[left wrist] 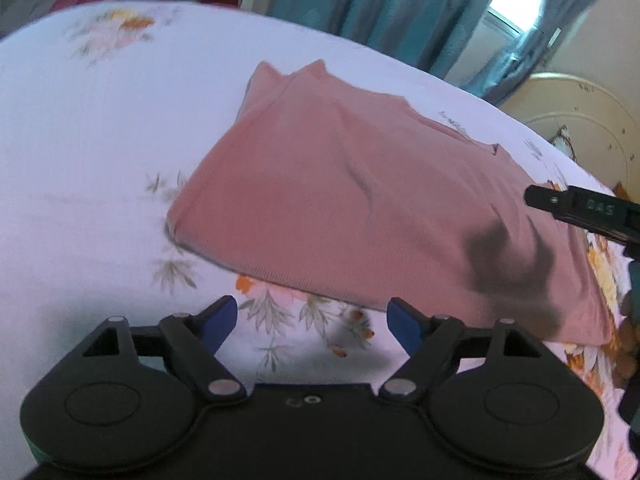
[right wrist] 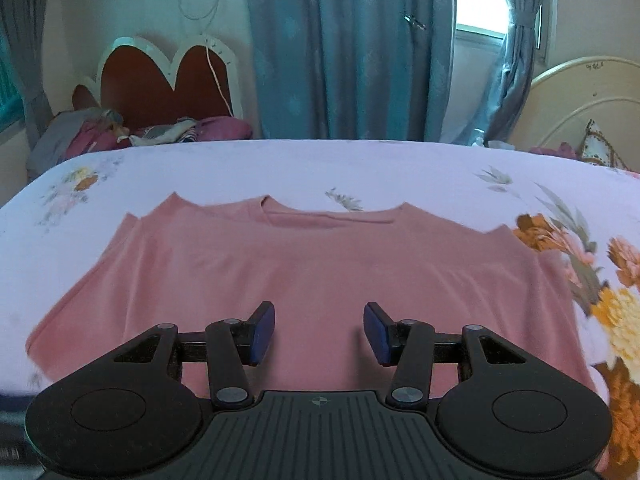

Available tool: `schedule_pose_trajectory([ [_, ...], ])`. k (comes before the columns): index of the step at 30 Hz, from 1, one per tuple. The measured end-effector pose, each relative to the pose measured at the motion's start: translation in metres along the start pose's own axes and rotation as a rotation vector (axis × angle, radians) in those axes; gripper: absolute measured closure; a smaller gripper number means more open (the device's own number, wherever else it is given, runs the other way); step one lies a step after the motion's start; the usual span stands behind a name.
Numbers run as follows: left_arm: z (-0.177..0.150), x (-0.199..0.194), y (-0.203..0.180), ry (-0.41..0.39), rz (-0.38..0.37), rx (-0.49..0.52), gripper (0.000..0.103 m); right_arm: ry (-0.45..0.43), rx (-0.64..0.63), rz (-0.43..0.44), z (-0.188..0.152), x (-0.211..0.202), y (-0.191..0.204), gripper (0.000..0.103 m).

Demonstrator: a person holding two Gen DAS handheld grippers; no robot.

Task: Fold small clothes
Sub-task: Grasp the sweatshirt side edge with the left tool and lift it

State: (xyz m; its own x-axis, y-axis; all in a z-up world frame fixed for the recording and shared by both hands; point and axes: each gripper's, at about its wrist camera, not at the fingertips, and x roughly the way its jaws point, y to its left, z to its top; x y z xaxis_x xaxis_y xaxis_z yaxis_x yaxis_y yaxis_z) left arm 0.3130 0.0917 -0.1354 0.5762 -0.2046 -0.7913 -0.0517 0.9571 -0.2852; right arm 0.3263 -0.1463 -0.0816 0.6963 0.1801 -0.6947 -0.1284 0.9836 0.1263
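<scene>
Both tools (left wrist: 312, 322) (right wrist: 319, 332) gape empty near the pink shirt's (right wrist: 304, 280) hem, bedsheet (left wrist: 80, 140) bare around.

A floral bedsheet (right wrist: 360, 168) lies before teal curtains (right wrist: 340, 48), a heart-shaped headboard (right wrist: 160, 80) and piled clothes (right wrist: 160, 130).

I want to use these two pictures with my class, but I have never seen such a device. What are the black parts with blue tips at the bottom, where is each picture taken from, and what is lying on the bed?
The black parts are hand-held grippers: a person holds one in each hand, and each carries a camera looking forward along its two blue-padded fingers. One picture looks from the left gripper, the other from the right gripper. In the left view, the black piece at the right edge is probably the other gripper. A pink shirt lies on a bedsheet printed with flowers; it looks partly folded, neckline away from the right camera. Both grippers stand open and hold nothing. Behind are blue curtains.
</scene>
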Motion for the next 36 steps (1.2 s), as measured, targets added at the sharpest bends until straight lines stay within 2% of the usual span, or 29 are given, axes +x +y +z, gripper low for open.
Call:
schedule_pose_trajectory([
  [6, 0.004, 0.011, 0.01, -0.055, -0.084, -0.11, 0.006, 0.051, 0.017, -0.067, -0.017, 0.032, 0.0, 0.054],
  [12, 0.012, 0.024, 0.018, -0.156, -0.163, -0.227, 0.006, 0.053, -0.05, -0.092, -0.02, 0.039, 0.005, 0.054],
  [14, 0.015, 0.028, 0.022, -0.179, -0.184, -0.268, 0.01, 0.039, -0.038, -0.094, -0.018, 0.037, 0.004, 0.054],
  [16, 0.022, 0.035, 0.026, -0.2, -0.202, -0.312, 0.026, 0.036, -0.039, -0.099, -0.018, 0.04, 0.005, 0.054],
  [18, 0.029, 0.041, 0.032, -0.212, -0.218, -0.36, 0.035, 0.048, -0.067, -0.109, -0.024, 0.047, 0.01, 0.054],
  [19, 0.032, 0.044, 0.034, -0.219, -0.228, -0.38, 0.045, 0.041, -0.077, -0.115, -0.025, 0.048, 0.011, 0.054],
  [20, 0.035, 0.048, 0.036, -0.213, -0.23, -0.391, 0.049, 0.046, -0.08, -0.119, -0.024, 0.049, 0.012, 0.054],
  [22, 0.038, 0.053, 0.039, -0.219, -0.23, -0.424, 0.073, 0.057, -0.085, -0.123, -0.019, 0.049, 0.013, 0.054],
  [24, 0.039, 0.059, 0.041, -0.212, -0.233, -0.447, 0.082, 0.047, -0.087, -0.122, -0.02, 0.047, 0.014, 0.054],
  [31, 0.033, 0.052, 0.034, -0.254, -0.217, -0.436, 0.091, 0.019, -0.112, -0.117, -0.03, 0.053, 0.013, 0.054],
  [36, 0.042, 0.031, 0.007, -0.332, -0.154, -0.315, 0.091, -0.001, -0.111, -0.073, -0.032, 0.052, 0.004, 0.054],
])
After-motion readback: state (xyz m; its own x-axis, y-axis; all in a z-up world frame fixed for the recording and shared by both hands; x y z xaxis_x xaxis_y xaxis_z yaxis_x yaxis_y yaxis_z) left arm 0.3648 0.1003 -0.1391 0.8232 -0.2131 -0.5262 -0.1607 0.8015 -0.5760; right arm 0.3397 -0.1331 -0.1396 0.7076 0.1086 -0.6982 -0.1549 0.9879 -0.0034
